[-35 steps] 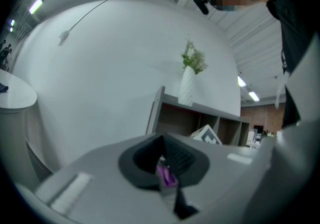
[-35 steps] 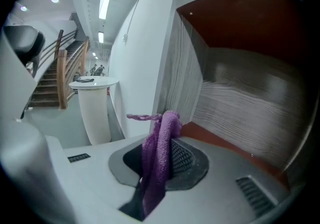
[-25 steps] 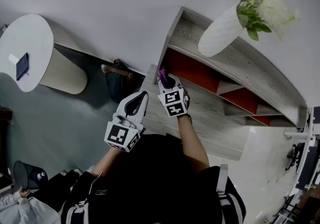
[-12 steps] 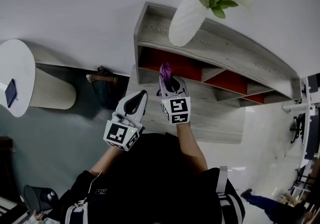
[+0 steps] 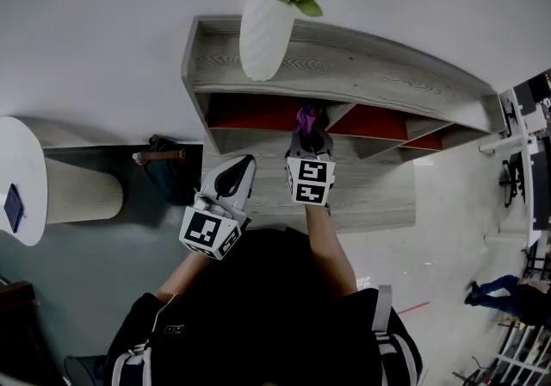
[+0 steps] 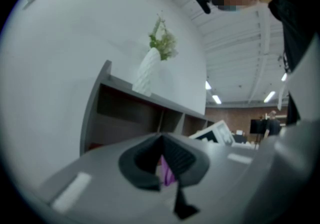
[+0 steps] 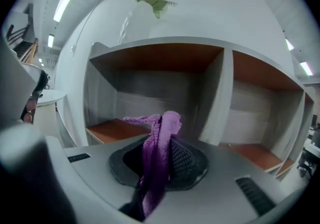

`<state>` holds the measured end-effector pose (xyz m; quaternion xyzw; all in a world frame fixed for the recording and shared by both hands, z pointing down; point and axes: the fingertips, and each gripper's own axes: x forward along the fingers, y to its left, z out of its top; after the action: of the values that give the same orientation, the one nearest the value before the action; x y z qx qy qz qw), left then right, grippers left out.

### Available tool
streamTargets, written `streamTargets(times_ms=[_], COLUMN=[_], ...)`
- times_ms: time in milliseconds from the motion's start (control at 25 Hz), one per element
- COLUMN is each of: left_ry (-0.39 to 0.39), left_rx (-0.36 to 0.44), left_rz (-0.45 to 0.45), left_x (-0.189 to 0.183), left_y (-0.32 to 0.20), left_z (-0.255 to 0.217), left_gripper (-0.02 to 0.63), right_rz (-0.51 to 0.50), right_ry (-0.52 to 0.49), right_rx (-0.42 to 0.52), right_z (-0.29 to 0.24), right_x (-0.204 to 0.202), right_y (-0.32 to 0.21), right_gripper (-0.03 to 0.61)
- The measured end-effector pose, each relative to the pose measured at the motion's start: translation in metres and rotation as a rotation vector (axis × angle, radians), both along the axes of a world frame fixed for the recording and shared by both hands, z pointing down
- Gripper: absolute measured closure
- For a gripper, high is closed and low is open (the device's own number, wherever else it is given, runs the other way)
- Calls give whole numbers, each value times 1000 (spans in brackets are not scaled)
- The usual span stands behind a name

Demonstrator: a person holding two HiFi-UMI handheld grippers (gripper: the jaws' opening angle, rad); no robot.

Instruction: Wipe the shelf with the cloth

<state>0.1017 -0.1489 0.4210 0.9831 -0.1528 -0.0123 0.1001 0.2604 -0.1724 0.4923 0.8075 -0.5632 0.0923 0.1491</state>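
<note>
So the purple cloth (image 7: 159, 140) is clamped in the right tool (image 7: 161, 155). It's bunched into a narrow rope that sticks out past the tips at 12 o'clock and flops over toward 10. In the head view it's held right at the mouth of the shelf (image 5: 370, 74), in front of the left compartment (image 7: 150, 93), and no contact with any surface is seen. The left tool (image 5: 242, 171) is parked at 8 o'clock of the right one, jaws pressed together. A sliver of purple is seen in the slit in its own view, but whether anything is actually pinched there can't be told.

The wiping is judged as barely begun. To get it done well, the loose end should be laid flat on the orange floor (image 7: 112, 129) of the compartment rather than poked in tip-first, so that fabric and not hard plastic gets dragged over the wood. Long passes from 9 to 3 are probably best, stopped short of the divider (image 7: 220, 95) at 1 o'clock. The grip looks thin, so light pressure is advised, or the cloth could be pulled out. The vase (image 5: 263, 29) on top, at 11 o'clock, is better left unbumped.
</note>
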Motion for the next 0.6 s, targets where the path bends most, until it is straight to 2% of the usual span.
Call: streamTargets(times_ms=[320, 600], left_ry=[-3, -9], left_rx=[2, -3], left_rz=[39, 42], left_x=[16, 21], left_y=[-2, -9], left_z=[0, 1], left_gripper=[609, 609], right_rz=[112, 107], right_ry=[4, -4], right_rx=[-67, -144], right_z=[14, 28], right_x=[28, 32], right_y=[2, -15], right_gripper=[529, 529])
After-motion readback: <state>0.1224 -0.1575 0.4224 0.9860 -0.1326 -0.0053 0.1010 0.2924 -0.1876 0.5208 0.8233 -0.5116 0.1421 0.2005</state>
